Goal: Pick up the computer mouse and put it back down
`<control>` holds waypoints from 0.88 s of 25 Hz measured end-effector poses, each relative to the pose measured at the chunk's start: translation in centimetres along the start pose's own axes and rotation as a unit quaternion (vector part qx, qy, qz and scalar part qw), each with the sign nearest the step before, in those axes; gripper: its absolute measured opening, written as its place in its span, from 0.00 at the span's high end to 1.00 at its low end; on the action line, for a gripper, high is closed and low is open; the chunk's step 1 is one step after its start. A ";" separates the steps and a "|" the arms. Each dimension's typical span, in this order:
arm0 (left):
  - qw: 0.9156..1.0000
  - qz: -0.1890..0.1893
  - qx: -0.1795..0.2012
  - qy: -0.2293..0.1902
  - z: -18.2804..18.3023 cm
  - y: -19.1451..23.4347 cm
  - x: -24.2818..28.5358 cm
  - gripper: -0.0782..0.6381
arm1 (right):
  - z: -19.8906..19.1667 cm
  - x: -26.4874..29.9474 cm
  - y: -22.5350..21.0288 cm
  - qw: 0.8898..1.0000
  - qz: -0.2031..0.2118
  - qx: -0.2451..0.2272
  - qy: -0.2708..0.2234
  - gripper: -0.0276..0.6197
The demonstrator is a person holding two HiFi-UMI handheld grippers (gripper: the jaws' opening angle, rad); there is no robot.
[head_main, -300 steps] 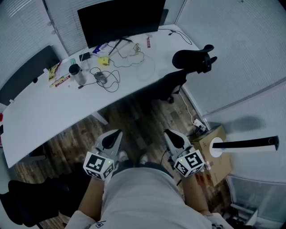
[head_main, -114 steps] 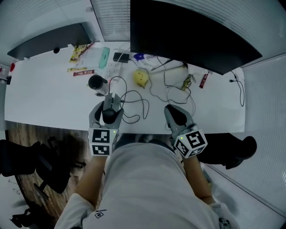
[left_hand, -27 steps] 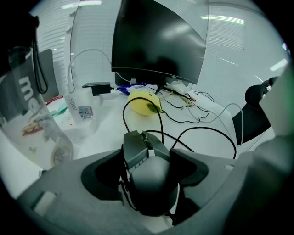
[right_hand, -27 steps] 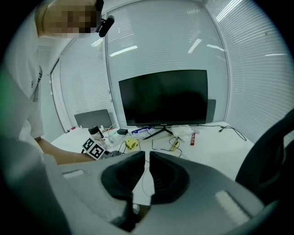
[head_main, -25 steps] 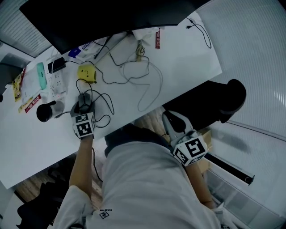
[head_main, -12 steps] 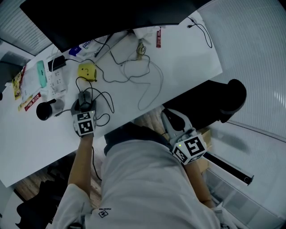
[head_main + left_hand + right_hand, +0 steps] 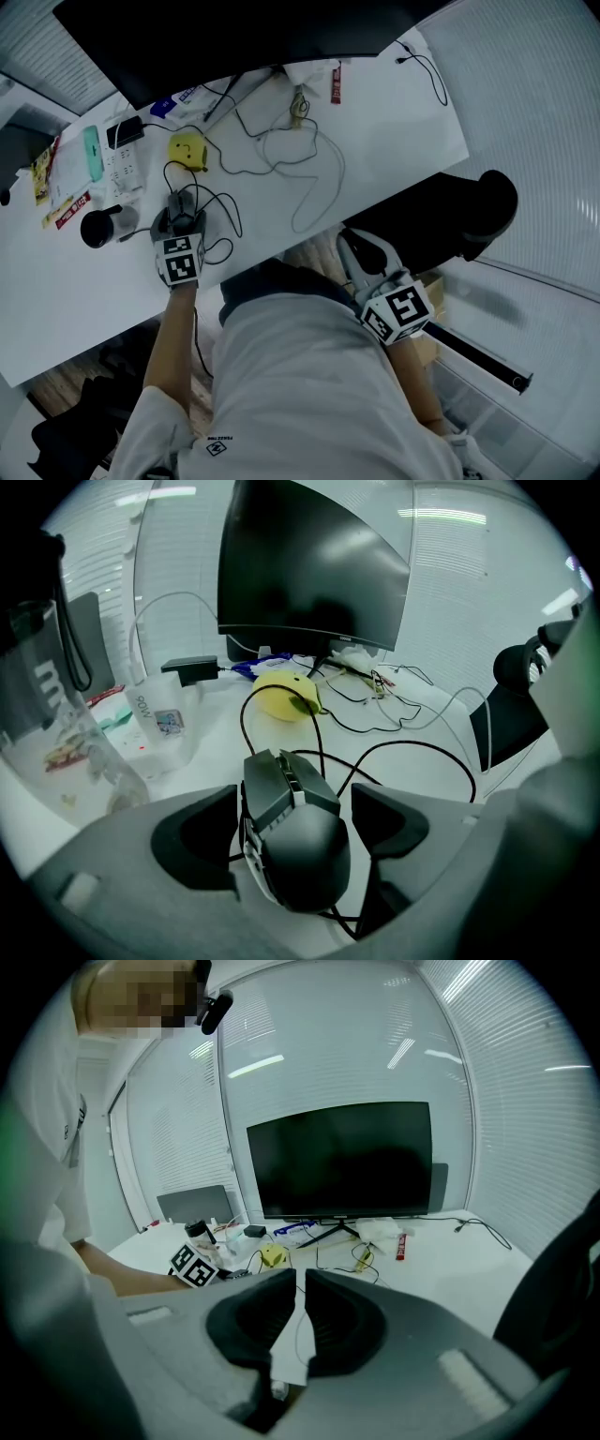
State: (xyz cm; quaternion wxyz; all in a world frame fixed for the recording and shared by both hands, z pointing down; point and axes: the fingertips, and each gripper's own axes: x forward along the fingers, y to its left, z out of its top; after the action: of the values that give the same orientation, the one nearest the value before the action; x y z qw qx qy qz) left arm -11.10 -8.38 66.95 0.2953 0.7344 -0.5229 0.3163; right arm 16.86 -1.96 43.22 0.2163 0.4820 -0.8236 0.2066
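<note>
Dark grey angular plastic computer mouse (image 7: 298, 855) lies flat on the white tabletop (image 7: 375, 122), between the jaws of the left gripper (image 7: 298, 803). Those jaws have just been opening and the pads do not press its sides, so nothing is clamped. The right gripper (image 7: 301, 1279) hangs off the tabletop's edge, jaws closed on nothing. The mouse looks light and rigid, with smooth flanks that could slip; its black cable (image 7: 422, 752) loops ahead and may tug. The best hold is likely across both flanks at mid-body, clear of the buttons.

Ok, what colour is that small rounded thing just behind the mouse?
It's yellow; the small rounded thing shows best in the left gripper view, beyond the mouse.
</note>
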 end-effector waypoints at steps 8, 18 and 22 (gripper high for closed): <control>1.000 0.000 0.003 -0.026 1.9 -0.1 -2.6 0.38 | 0.9 0.4 1.0 0.999 0.027 -0.009 -0.015 0.91; 0.996 0.005 -0.013 -0.086 5.0 -0.4 -8.4 0.52 | 3.1 1.8 2.3 0.996 0.077 -0.024 -0.039 0.91; 0.993 0.007 -0.022 -0.118 6.6 -0.5 -11.4 0.62 | 4.1 2.6 3.5 0.993 0.104 -0.033 -0.048 0.91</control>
State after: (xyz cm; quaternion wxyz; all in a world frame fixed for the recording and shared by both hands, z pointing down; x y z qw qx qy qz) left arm -12.44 -6.66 53.99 0.2450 0.7565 -0.5659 0.2179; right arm 12.03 -4.46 40.84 0.1694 0.3956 -0.8850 0.1777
